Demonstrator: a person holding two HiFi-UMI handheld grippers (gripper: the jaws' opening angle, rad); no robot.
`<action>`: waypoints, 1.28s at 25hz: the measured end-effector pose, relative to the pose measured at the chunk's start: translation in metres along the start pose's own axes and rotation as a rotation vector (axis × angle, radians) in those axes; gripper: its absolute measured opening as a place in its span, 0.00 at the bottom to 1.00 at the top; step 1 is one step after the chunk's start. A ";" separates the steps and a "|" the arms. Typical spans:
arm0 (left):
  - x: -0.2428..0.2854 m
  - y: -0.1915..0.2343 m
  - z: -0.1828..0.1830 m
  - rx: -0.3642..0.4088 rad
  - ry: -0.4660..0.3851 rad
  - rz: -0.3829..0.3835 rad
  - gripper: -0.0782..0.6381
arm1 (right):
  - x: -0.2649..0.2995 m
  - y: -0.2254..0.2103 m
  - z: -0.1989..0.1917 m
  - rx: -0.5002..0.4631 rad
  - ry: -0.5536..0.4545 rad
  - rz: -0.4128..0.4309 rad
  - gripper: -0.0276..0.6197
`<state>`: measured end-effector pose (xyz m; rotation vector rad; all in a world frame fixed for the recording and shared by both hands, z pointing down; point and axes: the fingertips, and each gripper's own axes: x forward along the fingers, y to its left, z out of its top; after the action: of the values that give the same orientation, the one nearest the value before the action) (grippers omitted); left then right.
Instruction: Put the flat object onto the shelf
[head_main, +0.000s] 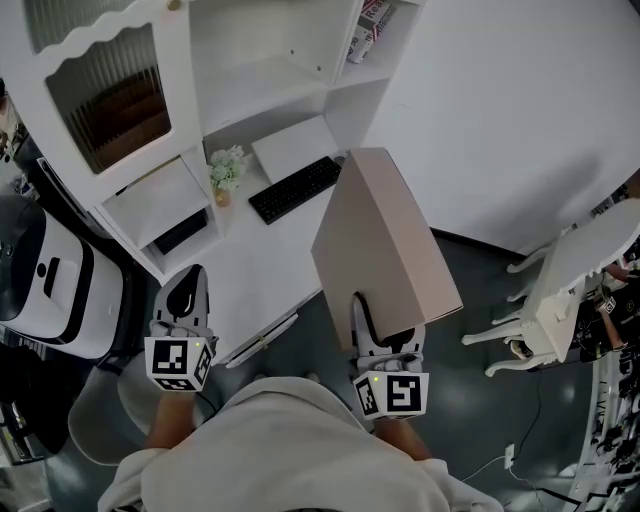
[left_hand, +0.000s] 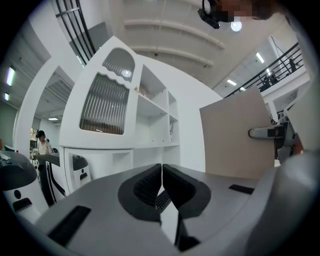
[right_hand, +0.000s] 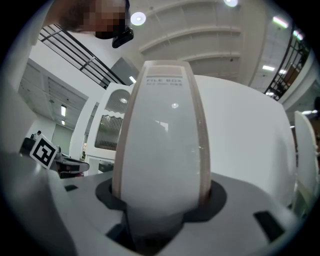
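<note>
File box (head_main: 385, 235), flat and tan, stands upright by the edge of the white surface (head_main: 245, 275), in front of the shelf unit (head_main: 260, 70). Right claw (head_main: 372, 318) is clamped on its near end. Left claw (head_main: 186, 297), alongside, has its jaws together with nothing between them.
</note>
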<state>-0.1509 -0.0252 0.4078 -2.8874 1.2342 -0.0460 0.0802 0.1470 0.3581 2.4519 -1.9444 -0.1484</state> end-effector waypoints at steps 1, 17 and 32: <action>0.000 0.001 0.000 -0.001 0.001 -0.001 0.12 | 0.000 0.001 0.000 0.003 0.000 -0.001 0.47; 0.012 0.020 -0.007 -0.014 0.000 -0.056 0.12 | 0.008 0.016 0.007 -0.004 -0.016 -0.043 0.47; 0.083 0.009 -0.007 0.019 0.030 0.009 0.12 | 0.093 -0.041 -0.003 0.033 -0.035 0.030 0.48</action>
<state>-0.1001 -0.0912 0.4170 -2.8751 1.2436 -0.1005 0.1412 0.0664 0.3520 2.4549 -2.0128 -0.1620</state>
